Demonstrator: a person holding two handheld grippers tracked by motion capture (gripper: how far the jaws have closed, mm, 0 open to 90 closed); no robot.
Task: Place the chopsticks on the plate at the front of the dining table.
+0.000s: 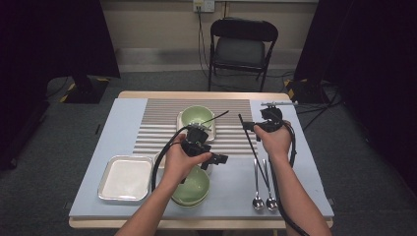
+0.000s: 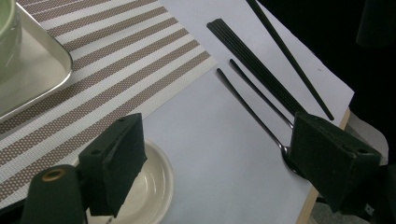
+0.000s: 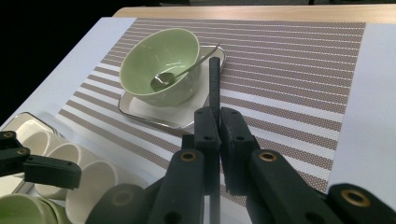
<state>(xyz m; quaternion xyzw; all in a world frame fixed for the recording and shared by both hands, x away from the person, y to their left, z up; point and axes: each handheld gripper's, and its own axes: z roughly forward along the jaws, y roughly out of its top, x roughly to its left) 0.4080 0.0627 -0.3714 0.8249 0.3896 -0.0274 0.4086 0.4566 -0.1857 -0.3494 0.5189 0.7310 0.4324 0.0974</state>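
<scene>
Jaws of the right gripper (image 3: pixel 218 123) pinch a black chopstick (image 3: pixel 214 84) near the table's (image 1: pixel 300 191) right edge. Left gripper (image 2: pixel 219 154) hangs wide open, holding nothing, over the small white dish (image 2: pixel 152 189).

Desk surface, contents as laid.
Desk (image 1: pixel 196 95) carries pale blue sheet (image 1: pixel 300 162); on it: striped mat (image 1: pixel 157 123), steel tray (image 1: pixel 125 178), two spoons (image 1: pixel 263 189), black chopsticks (image 2: pixel 254 63), stacked green bowls (image 1: pixel 194 189), small white saucer (image 2: pixel 156 186).

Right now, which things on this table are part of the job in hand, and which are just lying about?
In the job:
right gripper, clamped on a black chopstick
green bowl with spoon
remaining chopsticks

Lying about:
two spoons
empty metal tray
stacked green bowls
white cups
</scene>
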